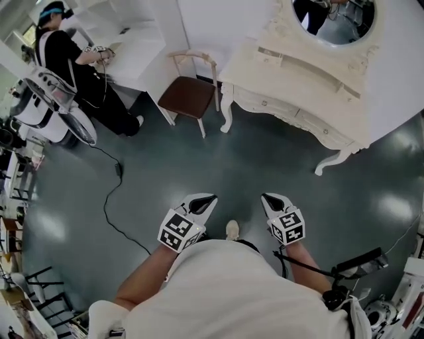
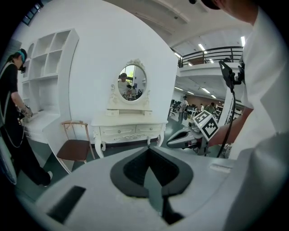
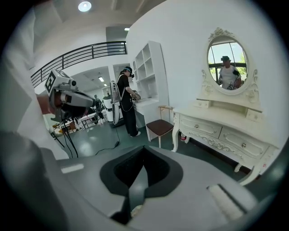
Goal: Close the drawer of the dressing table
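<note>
The cream dressing table (image 1: pixel 298 86) with its oval mirror (image 1: pixel 334 20) stands against the wall at the upper right of the head view. Its two drawer fronts (image 3: pixel 198 127) (image 3: pixel 241 144) look flush with the frame. My left gripper (image 1: pixel 209 198) and right gripper (image 1: pixel 268 197) hang side by side over the dark floor, close to my body and well short of the table. Both point towards it. In the left gripper view the left gripper (image 2: pixel 149 148) has its jaws together with nothing in them. The right gripper (image 3: pixel 143 148) is likewise shut and empty.
A wooden chair (image 1: pixel 192 93) with a brown seat stands left of the table. A person in black (image 1: pixel 73 59) works at a white desk with shelves at the far left. A black cable (image 1: pixel 112 198) runs over the floor. Equipment racks line the left edge.
</note>
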A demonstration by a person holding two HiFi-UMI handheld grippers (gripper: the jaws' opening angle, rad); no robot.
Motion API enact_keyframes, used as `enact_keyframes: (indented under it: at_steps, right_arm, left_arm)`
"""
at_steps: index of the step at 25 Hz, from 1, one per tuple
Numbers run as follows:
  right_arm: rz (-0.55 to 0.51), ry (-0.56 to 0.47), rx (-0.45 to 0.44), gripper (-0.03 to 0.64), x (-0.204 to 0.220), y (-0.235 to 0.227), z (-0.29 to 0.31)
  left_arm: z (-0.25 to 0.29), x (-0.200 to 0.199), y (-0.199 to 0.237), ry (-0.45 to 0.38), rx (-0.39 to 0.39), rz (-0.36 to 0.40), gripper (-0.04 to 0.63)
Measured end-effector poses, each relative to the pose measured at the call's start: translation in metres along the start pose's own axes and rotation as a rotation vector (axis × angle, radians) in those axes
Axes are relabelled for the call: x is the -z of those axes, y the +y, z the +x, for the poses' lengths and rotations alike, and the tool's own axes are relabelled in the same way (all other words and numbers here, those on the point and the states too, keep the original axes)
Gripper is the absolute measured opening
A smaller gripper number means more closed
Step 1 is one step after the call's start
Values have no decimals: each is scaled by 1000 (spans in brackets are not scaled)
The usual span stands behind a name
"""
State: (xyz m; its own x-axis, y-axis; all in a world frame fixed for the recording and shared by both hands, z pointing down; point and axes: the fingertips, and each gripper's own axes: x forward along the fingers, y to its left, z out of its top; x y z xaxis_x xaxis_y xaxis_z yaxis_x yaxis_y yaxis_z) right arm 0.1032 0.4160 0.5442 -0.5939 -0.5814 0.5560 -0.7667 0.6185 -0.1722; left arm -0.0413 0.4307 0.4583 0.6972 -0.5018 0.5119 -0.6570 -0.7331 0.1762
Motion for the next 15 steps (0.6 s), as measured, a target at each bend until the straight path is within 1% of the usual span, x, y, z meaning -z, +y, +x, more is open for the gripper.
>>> enact_keyframes:
  at_steps: [3, 8, 11, 15]
  right_arm:
    - [18, -5, -4, 0, -9, -16, 14]
    - [26, 1, 18, 0, -26, -41, 47]
    - [30, 1, 56, 0, -41, -62, 68]
    - [67, 1, 131, 2, -74, -90, 92]
  left_arm:
    - [15, -13, 16, 2, 1, -8, 3]
    - [43, -27, 55, -16, 29, -18, 3]
    - [65, -41, 90, -43, 48, -14, 3]
    - [89, -70, 139, -63, 104, -1, 3]
